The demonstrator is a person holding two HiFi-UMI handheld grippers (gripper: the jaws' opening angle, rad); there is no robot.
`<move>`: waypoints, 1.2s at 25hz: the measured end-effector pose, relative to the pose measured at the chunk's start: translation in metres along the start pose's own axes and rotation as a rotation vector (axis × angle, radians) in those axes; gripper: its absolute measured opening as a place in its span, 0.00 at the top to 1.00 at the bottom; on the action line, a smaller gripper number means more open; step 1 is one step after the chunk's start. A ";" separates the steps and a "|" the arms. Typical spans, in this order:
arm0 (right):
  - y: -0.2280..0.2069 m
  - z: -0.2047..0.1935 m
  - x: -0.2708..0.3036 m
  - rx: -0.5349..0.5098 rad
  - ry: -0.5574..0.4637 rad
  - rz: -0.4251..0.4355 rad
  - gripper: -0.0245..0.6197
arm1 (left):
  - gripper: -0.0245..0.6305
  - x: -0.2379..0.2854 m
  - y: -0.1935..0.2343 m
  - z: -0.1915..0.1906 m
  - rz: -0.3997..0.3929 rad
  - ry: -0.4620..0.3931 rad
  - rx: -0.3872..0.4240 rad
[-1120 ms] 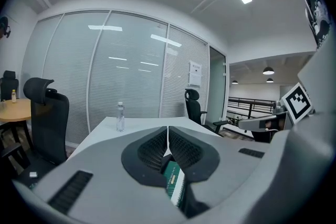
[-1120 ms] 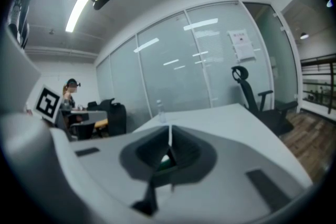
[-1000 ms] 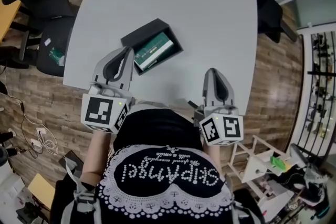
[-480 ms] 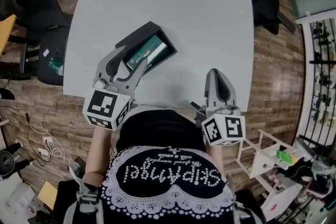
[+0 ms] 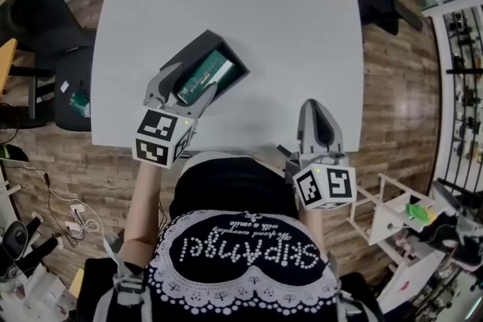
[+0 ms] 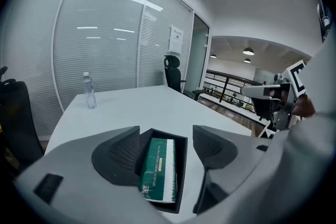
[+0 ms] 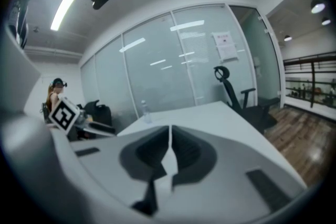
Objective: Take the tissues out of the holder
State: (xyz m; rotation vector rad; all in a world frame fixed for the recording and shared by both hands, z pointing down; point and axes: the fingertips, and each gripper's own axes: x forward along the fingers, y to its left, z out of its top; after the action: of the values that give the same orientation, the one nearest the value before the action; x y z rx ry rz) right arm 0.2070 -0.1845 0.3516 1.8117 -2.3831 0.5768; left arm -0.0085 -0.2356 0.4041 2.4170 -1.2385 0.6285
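Left gripper [image 6: 166,140] is the one doing the work right now: its jaws have just been opening and stand wide, nothing gripped yet, with the green tissue pack [image 6: 159,168] sitting between them and a bit ahead, no pad touching it. The pack lies in the black holder [image 6: 181,176] on the table [image 5: 264,26], and its near end looks tipped up over the holder's front edge toward me. My worry is the left jaw. It covers the holder's left wall from where I'm looking, so I honestly can't tell if it's inside that wall or outside it. If it's outside, closing would probably pinch wall and pack together and the whole holder comes up with the tissues. Even with a clean grip, the holder looks light and nothing is pinning it down, so I'd guess it could drag along or tip. Right gripper [image 7: 169,152] is no help there: jaws pressed together, empty, hanging well off to the right of the left one near the table edge. Squeezing a soft pack too hard could also crumple it.
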 end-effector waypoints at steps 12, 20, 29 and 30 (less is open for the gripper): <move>0.001 -0.003 0.005 0.005 0.018 -0.004 0.91 | 0.46 0.055 0.004 -0.061 -0.062 0.187 0.000; 0.002 -0.002 0.009 0.006 0.025 -0.006 0.91 | 0.45 0.075 0.010 -0.091 -0.051 0.288 -0.020; 0.003 -0.004 0.010 0.005 0.029 -0.007 0.91 | 0.44 0.083 0.007 -0.109 -0.053 0.345 -0.026; 0.003 -0.005 0.010 0.005 0.029 -0.007 0.91 | 0.44 0.084 0.007 -0.110 -0.053 0.353 -0.020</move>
State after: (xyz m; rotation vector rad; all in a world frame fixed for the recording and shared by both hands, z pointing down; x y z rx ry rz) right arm 0.2007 -0.1913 0.3581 1.8007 -2.3573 0.6049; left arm 0.0049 -0.2411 0.5416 2.1911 -1.0252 0.9707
